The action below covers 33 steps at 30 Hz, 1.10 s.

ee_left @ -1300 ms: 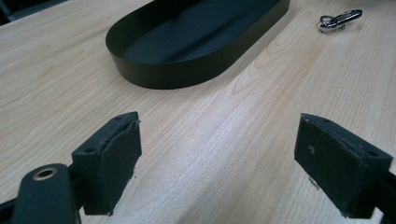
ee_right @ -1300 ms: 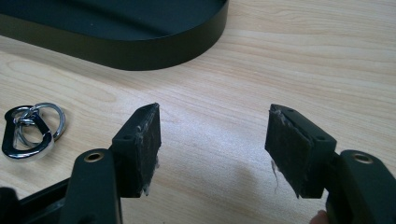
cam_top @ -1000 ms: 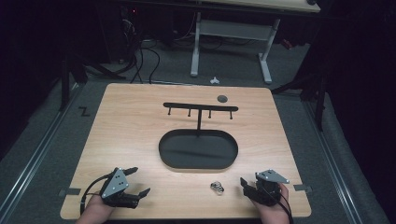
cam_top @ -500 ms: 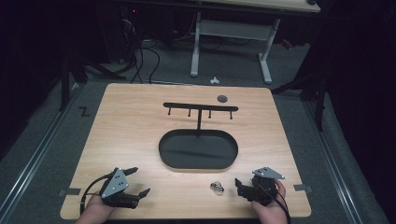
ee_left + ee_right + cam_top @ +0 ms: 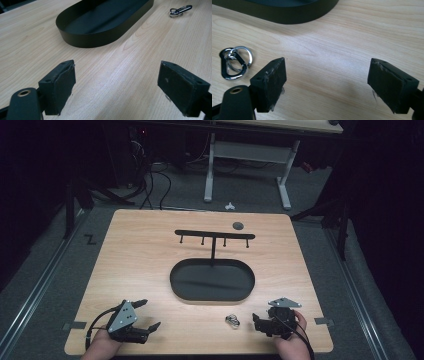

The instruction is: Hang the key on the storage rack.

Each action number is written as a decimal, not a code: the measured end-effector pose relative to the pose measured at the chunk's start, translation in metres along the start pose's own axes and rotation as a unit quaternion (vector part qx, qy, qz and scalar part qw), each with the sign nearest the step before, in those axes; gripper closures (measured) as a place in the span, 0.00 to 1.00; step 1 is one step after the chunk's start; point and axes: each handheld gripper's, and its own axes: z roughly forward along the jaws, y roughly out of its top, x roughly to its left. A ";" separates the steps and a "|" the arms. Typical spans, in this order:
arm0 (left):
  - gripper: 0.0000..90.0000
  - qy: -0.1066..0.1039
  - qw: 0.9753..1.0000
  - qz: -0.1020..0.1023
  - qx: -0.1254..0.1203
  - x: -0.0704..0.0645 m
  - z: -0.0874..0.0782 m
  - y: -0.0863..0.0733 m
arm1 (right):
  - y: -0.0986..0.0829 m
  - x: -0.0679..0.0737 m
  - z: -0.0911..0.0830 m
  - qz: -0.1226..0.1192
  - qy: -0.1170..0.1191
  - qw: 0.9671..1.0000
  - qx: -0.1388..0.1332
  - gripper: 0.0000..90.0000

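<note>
Up top on the surface [image 5: 150, 255], the key ring [image 5: 232, 321] lies beside the right tool [image 5: 256, 322], near the black tray [image 5: 212, 281]. Left tool [image 5: 116, 88]: released, empty. Right tool's view: also released, ring off-center left, so closing now would probably miss it.

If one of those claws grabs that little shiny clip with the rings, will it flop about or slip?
The small polished metal carabiner clip with its loose silver rings would probably dangle and jingle, since the rings hang free. Its glossy surface may slip. Lying flat on the wooden table, it looks hard to pinch.
</note>
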 end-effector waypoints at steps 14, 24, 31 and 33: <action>0.17 -0.001 1.000 0.000 0.001 0.000 0.000 0.000 | 0.016 -0.006 -0.001 -0.023 0.000 0.997 0.075 0.17; 0.17 -0.001 1.000 0.000 0.001 0.000 0.000 0.000 | 0.034 -0.005 -0.004 -0.054 0.000 0.990 0.128 0.18; 0.17 -0.002 1.000 0.000 0.002 -0.001 0.000 0.000 | 0.041 0.000 -0.003 -0.070 0.002 0.985 0.156 0.17; 0.17 -0.002 1.000 0.000 0.002 -0.001 0.000 0.000 | 0.042 0.000 -0.002 -0.075 0.004 0.983 0.170 0.18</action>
